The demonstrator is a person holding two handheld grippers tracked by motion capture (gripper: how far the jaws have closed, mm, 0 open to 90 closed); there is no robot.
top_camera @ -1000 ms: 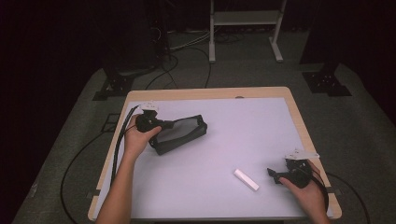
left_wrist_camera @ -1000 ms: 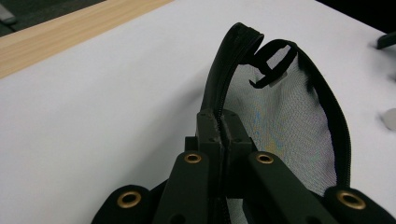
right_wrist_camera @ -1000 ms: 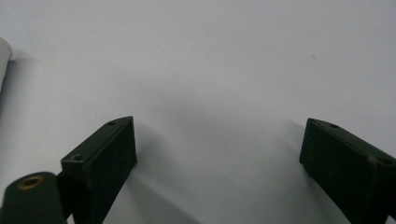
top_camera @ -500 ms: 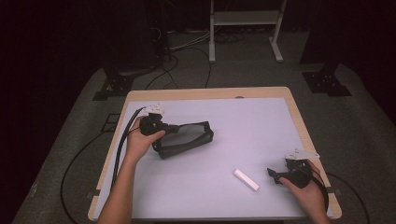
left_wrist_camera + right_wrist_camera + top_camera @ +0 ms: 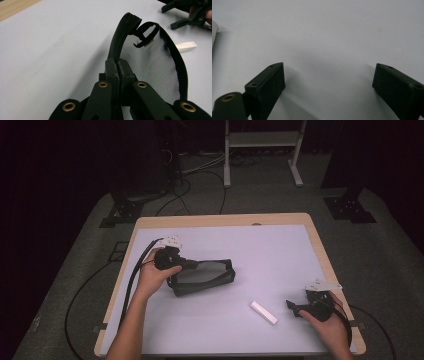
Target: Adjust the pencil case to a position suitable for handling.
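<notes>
A black mesh pouch (image 5: 206, 278) with a zip lies left of the middle of the white table top (image 5: 270, 255). My left gripper (image 5: 193, 266) is shut on the pouch's zippered rim at its left end. In the left gripper view the jaws (image 5: 119, 68) are pinched together on the zip edge, and the mesh wall (image 5: 155, 62) curves away beyond them. A small white block (image 5: 263, 312) lies flat at the front right, also seen as the white block (image 5: 186, 46). My right gripper (image 5: 293, 307) rests open just right of it, with bare table between its pads (image 5: 268, 82).
The table's wooden rim (image 5: 220, 219) runs around the white top. Cables trail off the left edge to the floor. A metal stand (image 5: 260, 150) and dark equipment stand beyond the far edge. The other gripper (image 5: 186, 11) shows far off in the left gripper view.
My left gripper has moved to the right and slightly nearer, dragging the pouch along with it. The right gripper and the white block have stayed put.
</notes>
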